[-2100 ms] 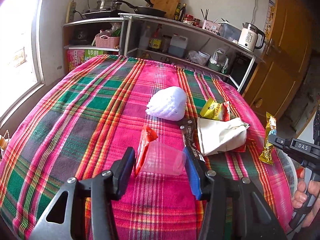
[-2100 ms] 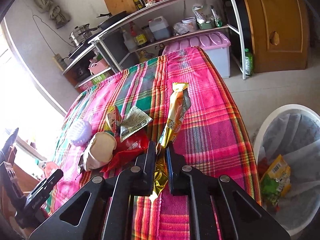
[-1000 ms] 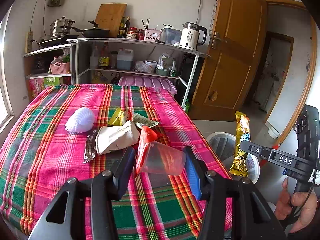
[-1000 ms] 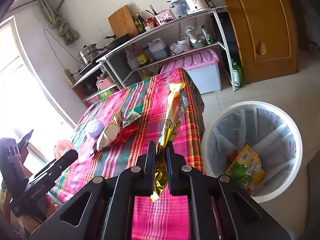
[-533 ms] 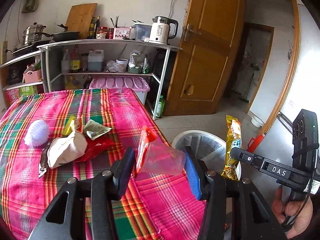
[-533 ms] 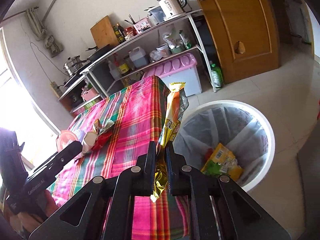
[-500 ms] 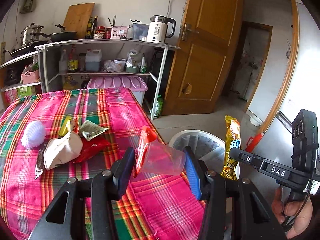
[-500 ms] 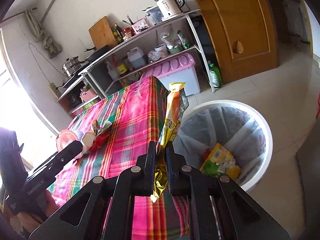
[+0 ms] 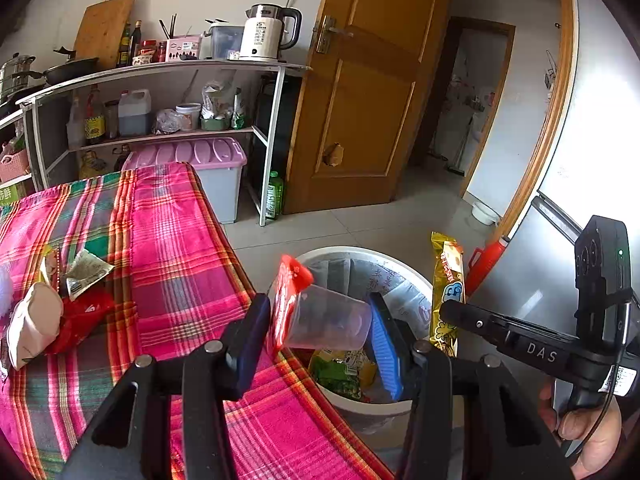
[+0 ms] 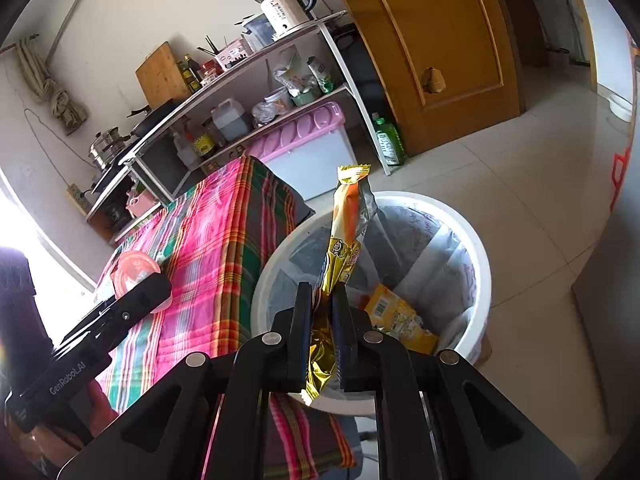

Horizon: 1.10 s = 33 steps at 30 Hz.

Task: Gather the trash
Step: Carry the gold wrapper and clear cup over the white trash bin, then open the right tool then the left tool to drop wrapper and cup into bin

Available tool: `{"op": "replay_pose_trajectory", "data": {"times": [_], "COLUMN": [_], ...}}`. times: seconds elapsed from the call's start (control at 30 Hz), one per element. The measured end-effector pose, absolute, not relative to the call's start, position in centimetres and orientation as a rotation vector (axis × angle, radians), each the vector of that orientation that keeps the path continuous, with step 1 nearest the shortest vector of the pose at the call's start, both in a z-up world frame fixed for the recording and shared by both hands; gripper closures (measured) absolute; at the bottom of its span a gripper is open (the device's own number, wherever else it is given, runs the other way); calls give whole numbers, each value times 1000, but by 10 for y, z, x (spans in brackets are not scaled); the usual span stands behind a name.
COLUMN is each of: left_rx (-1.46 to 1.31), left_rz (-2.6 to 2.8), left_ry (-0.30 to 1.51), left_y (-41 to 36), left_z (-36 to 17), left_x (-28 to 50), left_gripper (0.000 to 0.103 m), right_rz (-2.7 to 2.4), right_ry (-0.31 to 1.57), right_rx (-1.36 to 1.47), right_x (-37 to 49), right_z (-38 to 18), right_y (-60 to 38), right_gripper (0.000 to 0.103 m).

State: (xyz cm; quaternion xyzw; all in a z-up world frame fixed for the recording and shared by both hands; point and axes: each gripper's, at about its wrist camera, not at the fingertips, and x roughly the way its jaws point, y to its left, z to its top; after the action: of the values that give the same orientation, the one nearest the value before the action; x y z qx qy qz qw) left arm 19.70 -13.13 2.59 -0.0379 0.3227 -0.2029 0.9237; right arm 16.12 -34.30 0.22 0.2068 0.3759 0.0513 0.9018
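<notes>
My left gripper (image 9: 320, 320) is shut on a clear plastic cup (image 9: 328, 318) with a red peeled lid, held at the table's edge over the near rim of the white trash bin (image 9: 404, 276). My right gripper (image 10: 322, 308) is shut on a gold snack wrapper (image 10: 346, 236), held upright above the same trash bin (image 10: 476, 256), which is lined with a bag and holds yellow and green wrappers. The wrapper also shows in the left wrist view (image 9: 448, 292). The cup also shows in the right wrist view (image 10: 134, 266).
The table with a pink plaid cloth (image 9: 168, 240) carries more trash at the left: a beige paper bag (image 9: 32, 328), a red wrapper (image 9: 86, 312) and a small crumpled packet (image 9: 86, 272). A shelf rack (image 9: 160, 76), a pink-lidded bin (image 9: 192, 152) and a wooden door (image 9: 372, 80) stand behind.
Both grippers have swung right from the table toward the trash bin, each carrying its item. The bin is now closer and directly below the wrapper and cup.
</notes>
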Motion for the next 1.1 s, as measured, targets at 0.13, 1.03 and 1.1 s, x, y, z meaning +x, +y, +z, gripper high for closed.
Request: {"op": "replay_pose_trajectory", "data": {"times": [0.13, 1.03, 1.1], "left_rx": [-71, -95, -93], "left_rz": [-431, -444, -436], "left_ry": [687, 724, 712], "left_y": [-146, -151, -147], "left_z": [17, 10, 14], "left_x": [208, 213, 208], "left_gripper": [52, 52, 52], "right_rz": [82, 80, 97], "right_ry": [793, 818, 797], "right_rx": [429, 449, 434], "right_x": [167, 167, 162], "right_z": [-6, -15, -8], "right_y": [-353, -361, -355], "right_gripper": [93, 57, 57]}}
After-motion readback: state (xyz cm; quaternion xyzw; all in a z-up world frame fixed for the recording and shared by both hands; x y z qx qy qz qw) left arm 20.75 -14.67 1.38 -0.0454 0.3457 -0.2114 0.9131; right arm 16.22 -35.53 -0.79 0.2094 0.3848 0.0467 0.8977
